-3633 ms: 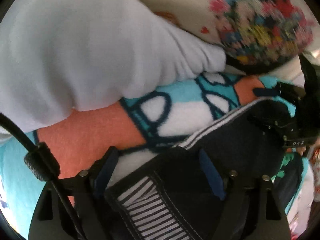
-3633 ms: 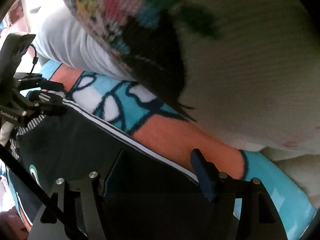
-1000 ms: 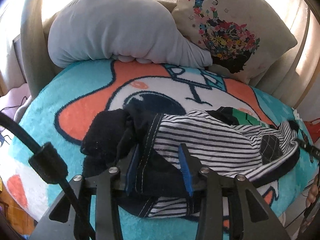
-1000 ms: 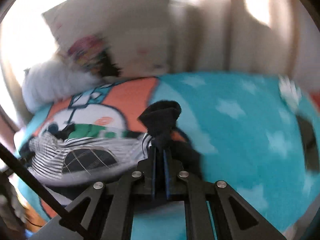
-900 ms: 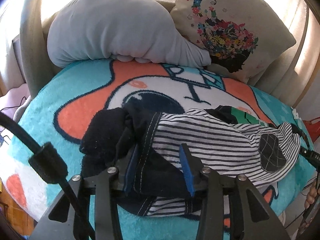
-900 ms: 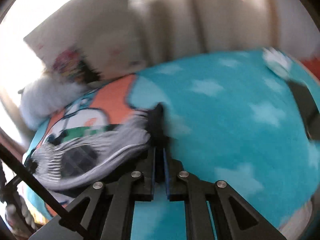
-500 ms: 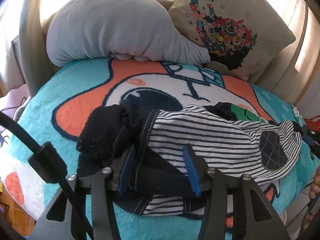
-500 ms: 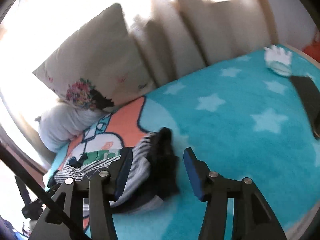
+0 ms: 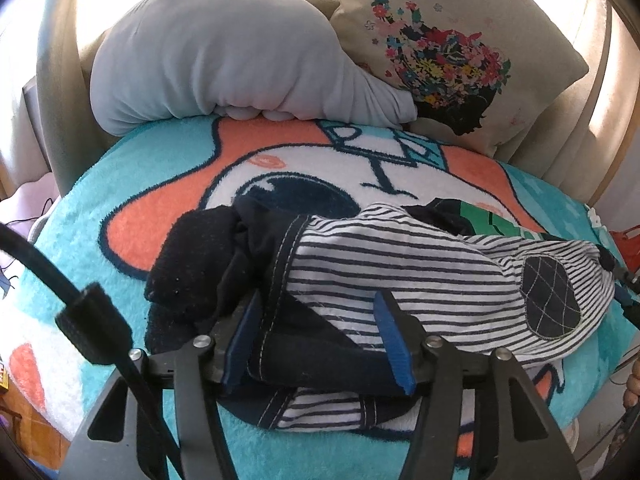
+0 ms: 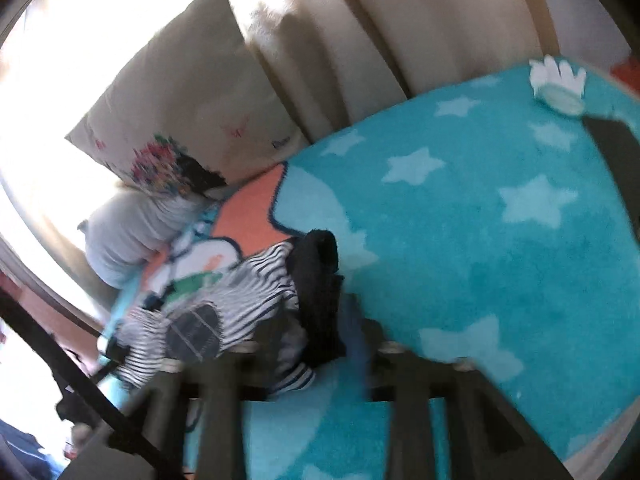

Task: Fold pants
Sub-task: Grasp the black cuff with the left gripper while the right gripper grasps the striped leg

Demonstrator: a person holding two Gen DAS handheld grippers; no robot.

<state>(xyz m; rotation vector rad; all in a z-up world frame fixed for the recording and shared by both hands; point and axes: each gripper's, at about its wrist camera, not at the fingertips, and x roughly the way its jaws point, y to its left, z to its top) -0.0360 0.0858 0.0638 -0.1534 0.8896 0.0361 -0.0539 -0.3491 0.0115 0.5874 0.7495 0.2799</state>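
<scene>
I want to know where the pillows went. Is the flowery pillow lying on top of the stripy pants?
No. The flowery pillow leans up at the back beside the grey pillow, well apart from the stripy pants lying on the blue blanket.

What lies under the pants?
The pants lie bunched on a turquoise blanket with an orange and white cartoon print. The fabric covers part of that print, so nothing else can be seen under them.

The pants [image 9: 400, 264] are dark navy with a white, navy-striped lining and a checked navy patch. The blanket [image 9: 100, 200] is turquoise, orange and white. One pillow [image 9: 224, 56] is grey; the cushion [image 9: 460, 40] is beige, flower-printed.
</scene>
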